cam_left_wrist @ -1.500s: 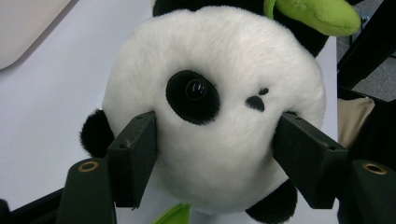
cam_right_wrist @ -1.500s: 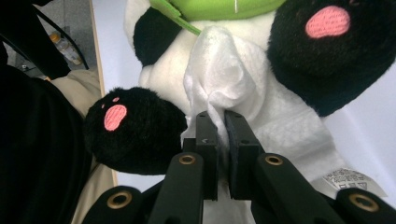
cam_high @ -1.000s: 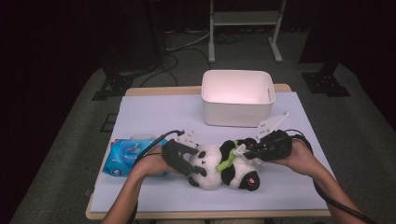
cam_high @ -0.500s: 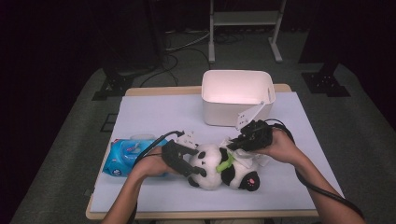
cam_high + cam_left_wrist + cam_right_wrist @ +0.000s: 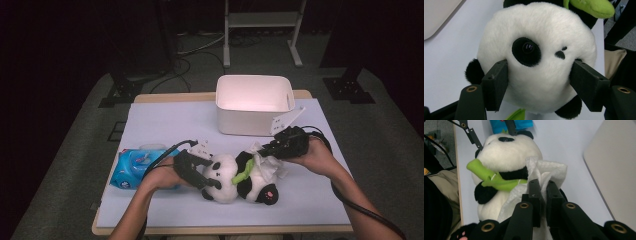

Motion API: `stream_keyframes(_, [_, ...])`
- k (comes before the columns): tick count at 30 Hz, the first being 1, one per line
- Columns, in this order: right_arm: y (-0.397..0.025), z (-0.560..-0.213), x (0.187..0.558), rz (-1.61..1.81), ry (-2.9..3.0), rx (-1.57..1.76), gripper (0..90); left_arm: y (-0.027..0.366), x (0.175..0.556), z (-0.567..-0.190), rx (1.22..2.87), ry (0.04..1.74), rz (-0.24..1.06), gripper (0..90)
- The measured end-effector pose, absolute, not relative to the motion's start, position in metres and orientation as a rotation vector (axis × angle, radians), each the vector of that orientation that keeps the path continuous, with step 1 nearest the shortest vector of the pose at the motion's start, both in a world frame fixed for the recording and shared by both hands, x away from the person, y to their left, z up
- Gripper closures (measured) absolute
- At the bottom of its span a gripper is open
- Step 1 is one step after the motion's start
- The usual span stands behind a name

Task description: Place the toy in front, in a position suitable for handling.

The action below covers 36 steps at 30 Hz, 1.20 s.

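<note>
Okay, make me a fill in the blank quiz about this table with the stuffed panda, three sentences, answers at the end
1. The left gripper has its jaws around the plush black-and-white panda's ____.
2. The right gripper pinches a crumpled white ____ against the panda's body.
3. The white rectangular plastic bin stands on the table's ____ side, away from the person; the blue wipes packet lies by the left hand.

Missing words: head; tissue; far
</note>
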State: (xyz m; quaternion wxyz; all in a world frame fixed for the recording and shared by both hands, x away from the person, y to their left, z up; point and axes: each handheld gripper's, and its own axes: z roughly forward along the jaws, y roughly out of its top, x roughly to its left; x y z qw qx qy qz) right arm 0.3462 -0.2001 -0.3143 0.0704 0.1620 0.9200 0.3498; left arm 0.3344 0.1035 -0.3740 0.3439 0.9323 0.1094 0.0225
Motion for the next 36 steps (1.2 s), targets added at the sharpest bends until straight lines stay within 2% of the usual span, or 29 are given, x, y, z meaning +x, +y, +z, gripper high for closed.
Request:
stream_keyframes(17, [-0.247, -0.327, 0.337, 1.091, 2.728, 0.631, 83.8, 0.103, 0.337, -0.373, 2.432, 0.286, 0.05, 31.3])
stream_keyframes(36, [-0.209, -0.319, 0.349, 1.069, 2.779, 0.514, 83.8, 0.104, 0.339, -0.374, 2.417, 0.3, 0.034, 31.4])
